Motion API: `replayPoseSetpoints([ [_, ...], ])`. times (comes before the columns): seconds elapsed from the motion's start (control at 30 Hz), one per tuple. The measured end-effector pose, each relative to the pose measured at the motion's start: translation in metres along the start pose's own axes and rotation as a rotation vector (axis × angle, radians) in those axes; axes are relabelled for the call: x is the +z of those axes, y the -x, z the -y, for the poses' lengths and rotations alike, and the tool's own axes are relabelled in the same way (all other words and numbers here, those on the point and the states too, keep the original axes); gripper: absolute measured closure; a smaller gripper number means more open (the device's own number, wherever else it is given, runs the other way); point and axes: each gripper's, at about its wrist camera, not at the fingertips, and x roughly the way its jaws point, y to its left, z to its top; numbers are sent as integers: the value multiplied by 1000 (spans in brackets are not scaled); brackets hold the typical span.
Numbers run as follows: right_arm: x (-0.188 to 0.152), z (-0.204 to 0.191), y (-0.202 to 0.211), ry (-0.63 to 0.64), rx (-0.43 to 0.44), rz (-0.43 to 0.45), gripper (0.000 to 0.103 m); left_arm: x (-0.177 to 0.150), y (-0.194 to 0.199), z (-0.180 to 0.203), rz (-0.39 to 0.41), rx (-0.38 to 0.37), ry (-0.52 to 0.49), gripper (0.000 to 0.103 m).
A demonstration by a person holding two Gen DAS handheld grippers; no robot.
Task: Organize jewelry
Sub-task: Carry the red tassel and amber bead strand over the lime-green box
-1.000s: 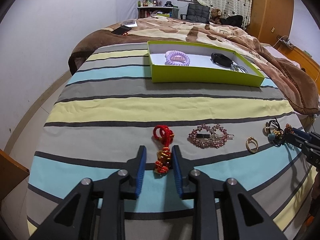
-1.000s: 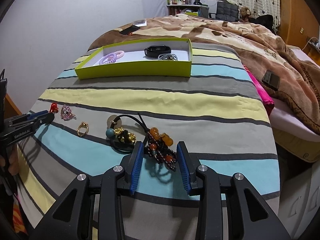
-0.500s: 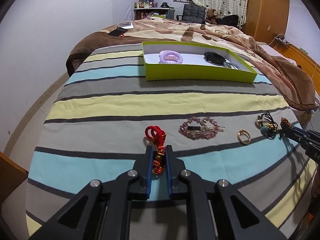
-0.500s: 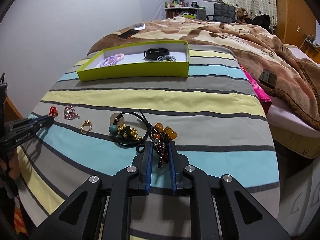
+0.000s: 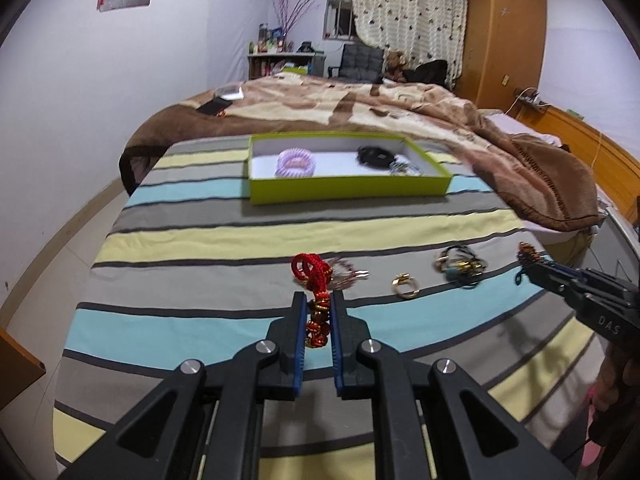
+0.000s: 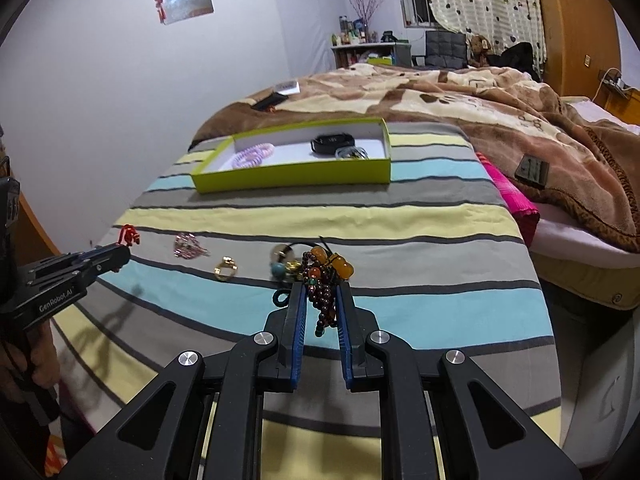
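Note:
My left gripper (image 5: 319,300) is shut on a red cord charm with gold beads (image 5: 314,276) and holds it above the striped bedspread. My right gripper (image 6: 322,292) is shut on a dark bead bracelet with amber beads (image 6: 326,270), also lifted. On the bedspread lie a pink crystal hair clip (image 6: 188,245), a gold ring (image 5: 405,285) and a black cord bracelet with a turquoise bead (image 5: 460,266). The green box (image 5: 348,192) farther back holds a pink coil hair tie (image 5: 295,163), a black band (image 5: 374,155) and a silvery piece.
A brown blanket (image 5: 400,108) covers the bed beyond the box. A phone (image 6: 270,101) lies on it. A pink cloth (image 6: 514,200) and a dark wallet (image 6: 532,170) lie at the right. The bed's edges drop off left and right.
Both grippers closed on their pieces, the left on the red charm and the right on the bead bracelet, then lifted them off the bedspread. The view has risen.

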Motion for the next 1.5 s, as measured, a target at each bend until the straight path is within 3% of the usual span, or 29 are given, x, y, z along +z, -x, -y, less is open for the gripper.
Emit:
replayPoseSetpoints([
  [0.33, 4, -10, 19, 5, 13, 48, 88, 5, 19, 16, 49, -33, -16, 91],
  [0.73, 35, -23, 4, 41, 29, 79, 88, 40, -1, 25, 87, -45, -40, 91],
  [1.07, 78, -17, -29, 73, -19, 101, 88, 86, -37, 21, 131, -23, -54, 91],
  [1.5, 128, 3, -97, 96, -93, 68, 88, 141, -108, 11, 112, -5, -11, 91],
])
